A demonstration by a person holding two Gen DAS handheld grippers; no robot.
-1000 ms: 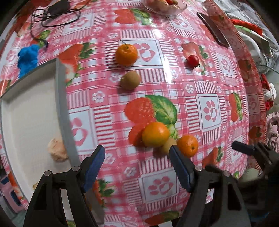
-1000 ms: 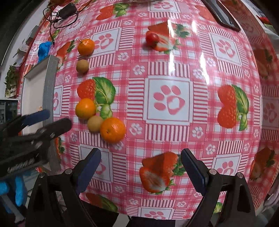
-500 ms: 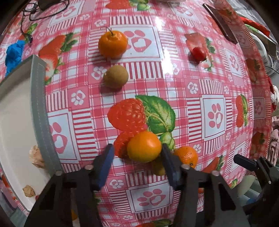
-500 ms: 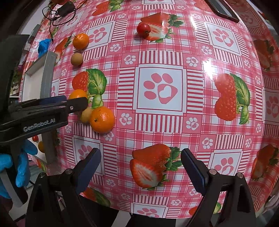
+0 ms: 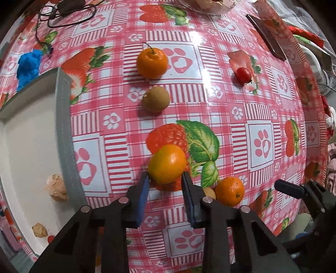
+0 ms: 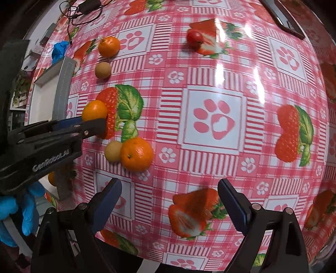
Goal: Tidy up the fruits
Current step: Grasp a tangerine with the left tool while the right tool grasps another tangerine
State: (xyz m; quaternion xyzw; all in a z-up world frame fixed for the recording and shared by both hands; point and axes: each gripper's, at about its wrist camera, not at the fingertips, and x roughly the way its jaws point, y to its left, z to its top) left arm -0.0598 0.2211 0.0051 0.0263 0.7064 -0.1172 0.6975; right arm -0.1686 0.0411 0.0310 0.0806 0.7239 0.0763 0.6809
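Observation:
My left gripper [image 5: 165, 178] is shut on a smooth orange fruit [image 5: 167, 164], gripped at its near side; it also shows in the right wrist view [image 6: 94, 110]. A dimpled orange [image 5: 229, 190] and a small tan fruit [image 5: 209, 192] lie just right of it. Farther off are a stemmed orange [image 5: 152, 62], a brown round fruit [image 5: 156, 99] and a cherry tomato [image 5: 243, 73]. The grey-rimmed white tray [image 5: 64, 134] lies at the left and holds a few small pieces. My right gripper [image 6: 169, 194] is open and empty above the table's near edge.
A pink checked tablecloth [image 5: 260, 145] covers the table. A blue glove [image 5: 28, 65] and a black cable [image 5: 63, 14] lie at the far left. A dark phone [image 5: 266, 35] and a bowl [image 5: 208, 6] sit at the far side.
My left gripper moved forward over the smooth orange fruit and closed on it. My right gripper stayed open and shifted only slightly.

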